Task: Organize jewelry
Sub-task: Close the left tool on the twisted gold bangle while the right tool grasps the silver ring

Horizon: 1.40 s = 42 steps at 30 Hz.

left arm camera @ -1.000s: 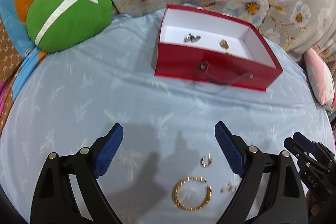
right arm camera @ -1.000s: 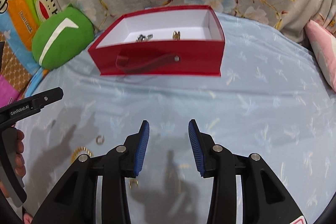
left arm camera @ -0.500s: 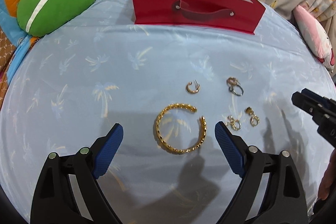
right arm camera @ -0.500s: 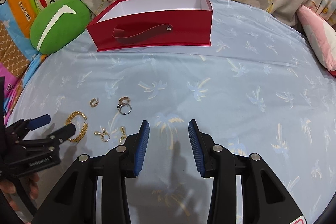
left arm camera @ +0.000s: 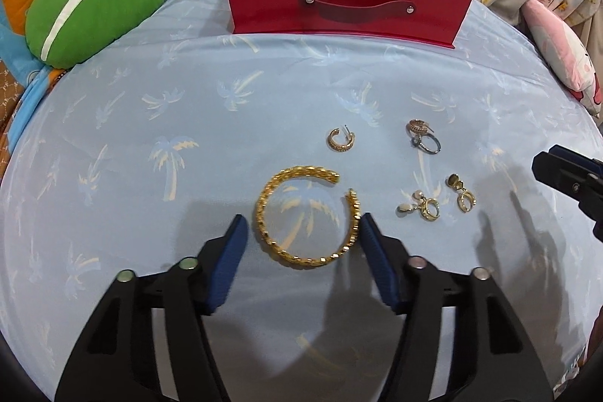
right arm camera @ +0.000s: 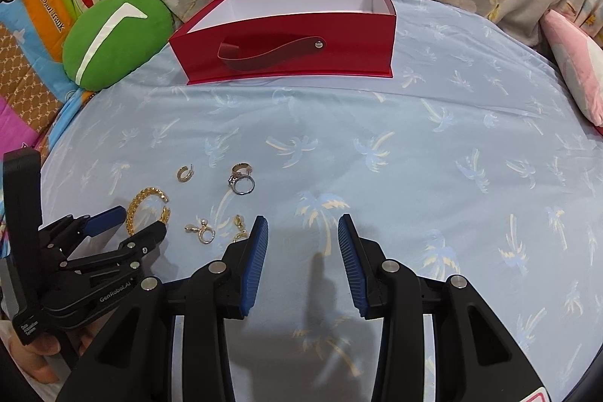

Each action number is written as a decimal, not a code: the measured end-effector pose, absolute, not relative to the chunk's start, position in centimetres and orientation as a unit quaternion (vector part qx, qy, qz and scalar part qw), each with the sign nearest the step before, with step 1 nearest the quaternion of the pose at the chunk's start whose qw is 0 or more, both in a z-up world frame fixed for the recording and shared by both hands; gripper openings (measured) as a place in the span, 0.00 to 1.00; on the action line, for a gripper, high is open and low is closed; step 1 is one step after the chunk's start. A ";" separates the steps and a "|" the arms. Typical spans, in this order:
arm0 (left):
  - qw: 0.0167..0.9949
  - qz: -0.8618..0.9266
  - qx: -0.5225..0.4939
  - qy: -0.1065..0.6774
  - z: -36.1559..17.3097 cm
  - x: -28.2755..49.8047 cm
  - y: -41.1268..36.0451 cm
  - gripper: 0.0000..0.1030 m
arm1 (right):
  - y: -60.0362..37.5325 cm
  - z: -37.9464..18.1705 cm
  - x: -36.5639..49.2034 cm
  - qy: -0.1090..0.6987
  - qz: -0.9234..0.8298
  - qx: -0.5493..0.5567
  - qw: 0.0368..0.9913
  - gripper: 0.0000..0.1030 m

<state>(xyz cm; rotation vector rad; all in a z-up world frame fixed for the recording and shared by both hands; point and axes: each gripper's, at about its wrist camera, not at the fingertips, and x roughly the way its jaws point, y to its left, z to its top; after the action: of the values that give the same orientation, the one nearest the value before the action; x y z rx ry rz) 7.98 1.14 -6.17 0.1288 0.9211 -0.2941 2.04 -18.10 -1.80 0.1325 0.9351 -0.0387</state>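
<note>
Below the red box [left arm camera: 345,8], the left gripper [left arm camera: 303,232] is closing around a gold bangle [left arm camera: 307,217], not yet gripping; the right gripper [right arm camera: 302,232] hovers part-open, empty.

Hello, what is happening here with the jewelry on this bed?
A person holds a gripper in each hand. The left gripper is closing around the gold bracelet on the blue sheet; only its right pad looks at the bracelet. The right gripper waits open and empty. Earrings lie nearby, and the red box stands behind.
</note>
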 end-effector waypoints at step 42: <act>0.879 -0.146 0.018 0.453 -4.8 8.0 3.9 0.51 | -13.7 -6.2 9.1 0.469 0.046 0.049 0.881 0.20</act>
<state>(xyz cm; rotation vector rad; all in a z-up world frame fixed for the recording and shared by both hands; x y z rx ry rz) 7.96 3.87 -4.78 0.0368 0.9445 -0.3050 9.11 -13.71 -6.17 0.1018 0.9761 0.0962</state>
